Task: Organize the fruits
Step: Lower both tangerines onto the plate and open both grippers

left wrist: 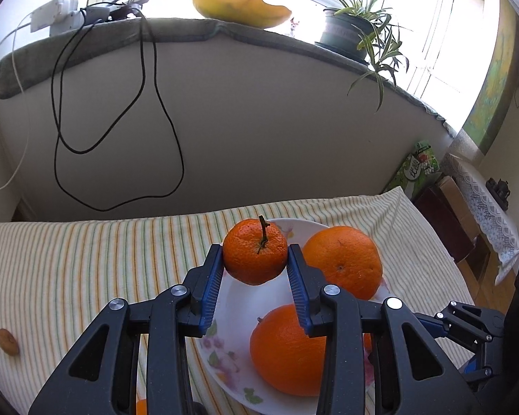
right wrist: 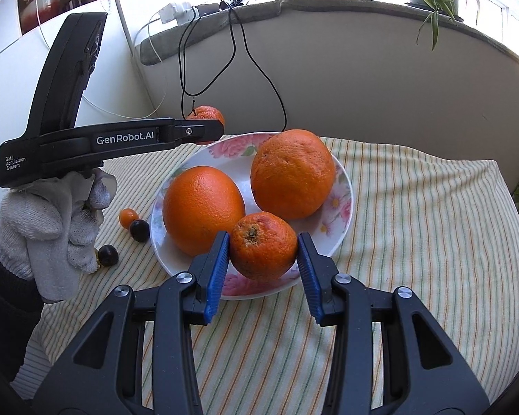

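Observation:
My left gripper point(left wrist: 255, 259) is shut on a small stemmed tangerine point(left wrist: 255, 250) and holds it above the far rim of the floral plate point(left wrist: 221, 359). That gripper and its tangerine point(right wrist: 207, 114) also show in the right wrist view. My right gripper point(right wrist: 263, 247) is shut on a second small tangerine point(right wrist: 263, 245) at the plate's near rim point(right wrist: 344, 204). Two large oranges point(right wrist: 203, 209) point(right wrist: 293, 173) lie on the plate; they also show in the left wrist view point(left wrist: 342, 261) point(left wrist: 287, 346).
The plate sits on a striped cloth point(right wrist: 415, 242). A kumquat point(right wrist: 128, 217) and two dark round fruits point(right wrist: 139, 230) point(right wrist: 108, 255) lie left of the plate. Another small fruit point(left wrist: 7, 341) lies far left. Behind is a wall with hanging cables point(left wrist: 155, 103).

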The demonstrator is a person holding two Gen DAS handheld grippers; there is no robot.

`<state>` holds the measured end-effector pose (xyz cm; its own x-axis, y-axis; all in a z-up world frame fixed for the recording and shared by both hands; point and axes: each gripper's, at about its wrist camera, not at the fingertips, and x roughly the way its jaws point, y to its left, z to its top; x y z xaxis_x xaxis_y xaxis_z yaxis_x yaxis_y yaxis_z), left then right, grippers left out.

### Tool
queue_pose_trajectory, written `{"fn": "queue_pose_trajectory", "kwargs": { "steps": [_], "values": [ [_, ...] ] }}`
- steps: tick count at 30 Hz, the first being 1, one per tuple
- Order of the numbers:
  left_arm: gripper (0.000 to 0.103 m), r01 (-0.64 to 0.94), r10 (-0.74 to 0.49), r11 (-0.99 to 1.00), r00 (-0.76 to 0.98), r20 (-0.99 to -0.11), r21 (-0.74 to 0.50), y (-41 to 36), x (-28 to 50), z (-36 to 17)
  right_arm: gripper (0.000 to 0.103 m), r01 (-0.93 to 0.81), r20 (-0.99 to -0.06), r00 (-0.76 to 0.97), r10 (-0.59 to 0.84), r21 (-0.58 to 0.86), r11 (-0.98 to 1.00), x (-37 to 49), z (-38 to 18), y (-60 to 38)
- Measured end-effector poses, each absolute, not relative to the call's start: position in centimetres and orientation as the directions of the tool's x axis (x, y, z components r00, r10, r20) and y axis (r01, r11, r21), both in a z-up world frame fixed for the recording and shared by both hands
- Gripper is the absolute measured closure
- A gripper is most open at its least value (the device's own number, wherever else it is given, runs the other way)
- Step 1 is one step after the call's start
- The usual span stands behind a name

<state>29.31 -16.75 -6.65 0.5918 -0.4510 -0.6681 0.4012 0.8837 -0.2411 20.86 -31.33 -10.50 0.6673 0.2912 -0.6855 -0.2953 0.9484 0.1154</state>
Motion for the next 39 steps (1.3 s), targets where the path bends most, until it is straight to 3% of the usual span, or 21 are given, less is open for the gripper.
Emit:
{"fn": "queue_pose_trajectory", "kwargs": {
  "steps": [6,9,12,13,23,32,39],
  "values": [
    [0.067,0.405,-0.452,0.882,0.586,-0.673,-0.239,-17.1,29.2,-6.5,0.061,-0.294,-0.682,0.671,0.291,0.115,0.949,20.8,-10.5,-31.3],
    [0.05,0.4,-0.449,0.885,0.599,-0.663,-0.238,-16.8,29.0,-6.2,0.061,-0.291,-0.678,0.677,0.285,0.109,0.951,20.7,-10.4,-31.3],
    [0.04,0.394,-0.444,0.888,0.609,-0.657,-0.235,-16.7,28.8,-5.7,0.042,-0.288,-0.662,0.694,0.284,0.106,0.952,20.5,-10.1,-31.4],
    [0.04,0.394,-0.443,0.889,0.61,-0.657,-0.234,-16.7,28.7,-5.6,0.035,-0.288,-0.653,0.702,0.284,0.104,0.952,20.3,-9.9,-31.5],
    [0.04,0.403,-0.447,0.887,0.622,-0.643,-0.227,-16.6,27.6,-4.5,0.023,-0.303,-0.628,0.724,0.287,0.085,0.949,19.3,-8.9,-31.1],
    [0.04,0.405,-0.443,0.889,0.638,-0.63,-0.215,-15.8,26.0,-3.3,0.023,-0.305,-0.614,0.738,0.28,0.067,0.95,18.1,-7.8,-30.7],
    [0.03,0.396,-0.431,0.896,0.67,-0.605,-0.199,-14.9,24.0,-1.9,0.022,-0.32,-0.609,0.738,0.29,0.062,0.945,16.8,-7.2,-30.2]
  ]
}}
